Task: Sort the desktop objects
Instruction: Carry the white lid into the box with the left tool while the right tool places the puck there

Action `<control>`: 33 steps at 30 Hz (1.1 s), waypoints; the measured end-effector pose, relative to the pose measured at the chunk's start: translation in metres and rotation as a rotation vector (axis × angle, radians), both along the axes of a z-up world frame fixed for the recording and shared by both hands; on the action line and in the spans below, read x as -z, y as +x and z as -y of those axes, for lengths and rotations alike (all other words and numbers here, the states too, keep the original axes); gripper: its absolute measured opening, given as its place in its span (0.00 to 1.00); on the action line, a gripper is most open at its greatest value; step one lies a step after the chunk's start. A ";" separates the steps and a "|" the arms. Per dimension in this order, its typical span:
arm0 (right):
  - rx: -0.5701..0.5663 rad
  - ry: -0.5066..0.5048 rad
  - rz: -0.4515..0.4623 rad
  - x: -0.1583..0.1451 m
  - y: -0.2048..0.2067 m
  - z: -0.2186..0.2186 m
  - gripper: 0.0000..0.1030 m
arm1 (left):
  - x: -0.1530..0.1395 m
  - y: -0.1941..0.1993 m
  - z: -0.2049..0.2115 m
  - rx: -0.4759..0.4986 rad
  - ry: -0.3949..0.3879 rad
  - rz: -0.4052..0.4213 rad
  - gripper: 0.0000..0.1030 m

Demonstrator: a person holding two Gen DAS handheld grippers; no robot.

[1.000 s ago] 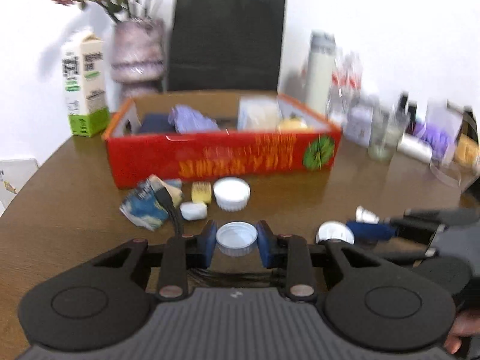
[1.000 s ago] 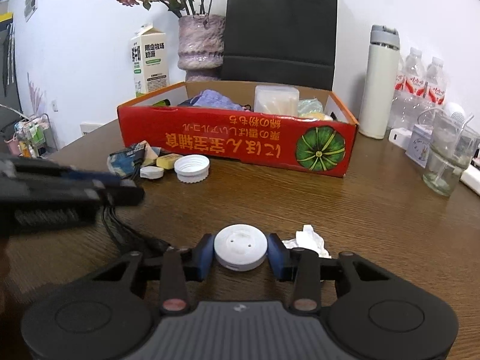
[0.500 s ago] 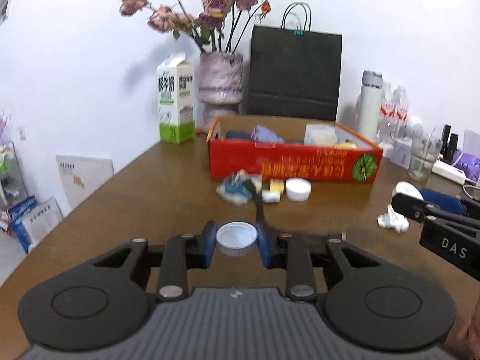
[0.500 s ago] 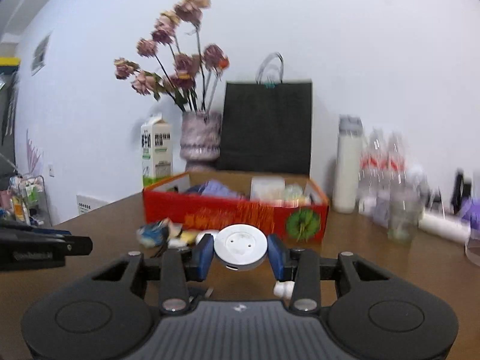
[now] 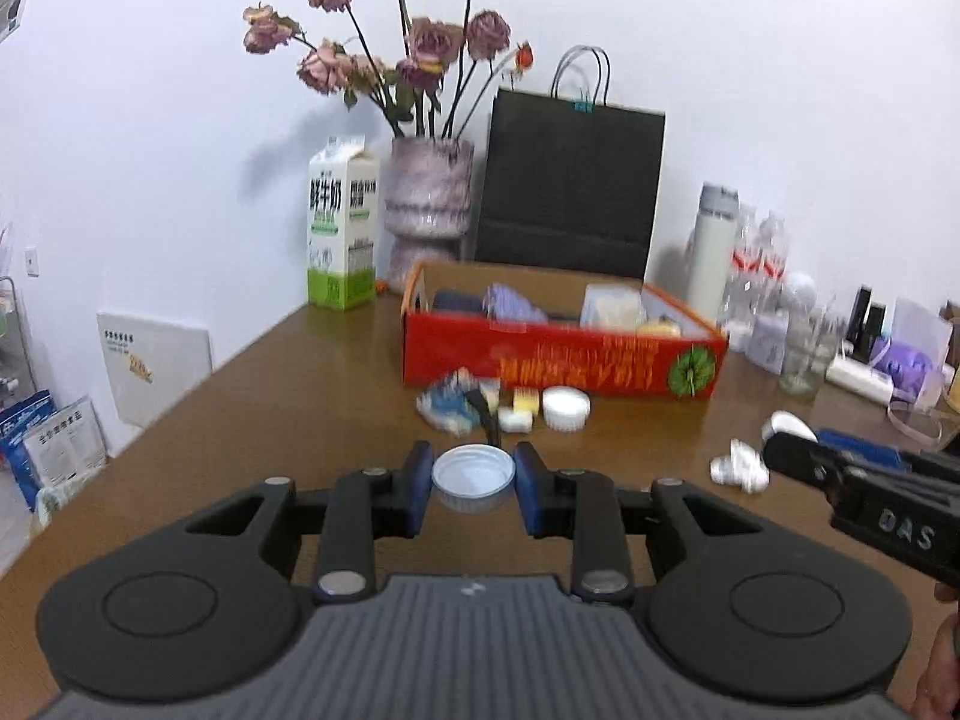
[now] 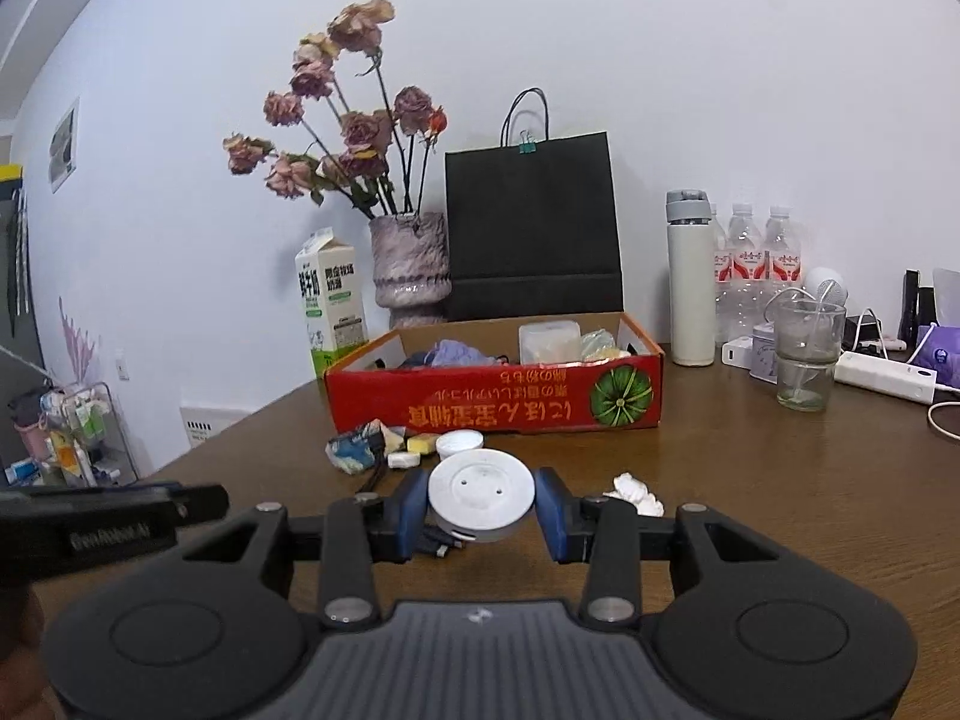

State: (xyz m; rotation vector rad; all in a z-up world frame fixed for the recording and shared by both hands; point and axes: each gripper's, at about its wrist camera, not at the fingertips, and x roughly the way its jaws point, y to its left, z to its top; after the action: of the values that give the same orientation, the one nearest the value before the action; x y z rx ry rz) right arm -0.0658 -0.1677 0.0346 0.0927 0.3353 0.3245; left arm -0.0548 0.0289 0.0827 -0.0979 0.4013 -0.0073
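Observation:
My left gripper [image 5: 473, 483] is shut on a white jar lid [image 5: 474, 476], open side up, held above the table. My right gripper [image 6: 482, 504] is shut on a round white disc with two holes [image 6: 481, 495], also held above the table. The red cardboard box [image 5: 564, 360] stands at the back middle and holds a purple cloth and a clear container; it also shows in the right wrist view [image 6: 498, 405]. In front of it lie a crumpled blue wrapper [image 5: 447, 405], a yellow block [image 5: 526, 401], a small white piece [image 5: 515, 419] and a white cap [image 5: 565, 405].
A crumpled white tissue [image 6: 636, 489] lies right of centre. A milk carton [image 6: 330, 300], flower vase [image 6: 411, 264] and black paper bag [image 6: 534, 228] stand behind the box. A thermos [image 6: 690, 282], water bottles, a glass [image 6: 807, 354] and a power strip are at the right.
Both grippers have pulled back and risen from the table with their objects still held. The box and the small items now look farther away.

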 end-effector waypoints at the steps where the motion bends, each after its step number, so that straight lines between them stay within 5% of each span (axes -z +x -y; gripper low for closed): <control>1: -0.001 0.008 0.001 -0.005 0.005 0.002 0.37 | -0.007 0.008 -0.004 0.003 -0.012 0.003 0.29; 8: -0.023 0.010 0.054 -0.051 0.058 -0.001 0.37 | -0.052 0.103 -0.023 0.039 -0.042 0.000 0.29; 14: -0.061 0.066 -0.023 -0.094 0.157 -0.011 0.37 | -0.064 0.223 -0.029 0.040 -0.055 -0.188 0.29; 18: -0.052 0.075 -0.109 -0.105 0.242 -0.014 0.37 | -0.044 0.277 -0.020 0.011 0.055 -0.292 0.29; 20: -0.048 0.072 -0.174 -0.102 0.289 -0.018 0.37 | -0.030 0.298 -0.016 -0.013 0.101 -0.330 0.29; 24: -0.029 0.010 -0.341 -0.073 0.384 -0.047 0.37 | -0.007 0.333 -0.017 0.042 0.052 -0.460 0.33; 30: 0.002 -0.120 -0.543 -0.013 0.465 -0.091 0.37 | -0.010 0.349 -0.018 0.043 0.088 -0.440 0.56; 33: 0.005 -0.168 -0.606 0.006 0.479 -0.099 0.37 | -0.012 0.354 -0.019 0.056 0.081 -0.438 0.58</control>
State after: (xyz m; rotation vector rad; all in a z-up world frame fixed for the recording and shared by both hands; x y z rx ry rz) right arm 0.4136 -0.0685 0.0287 0.0246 0.9604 0.2569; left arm 0.2993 0.0474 0.0949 -0.0065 0.8410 -0.0245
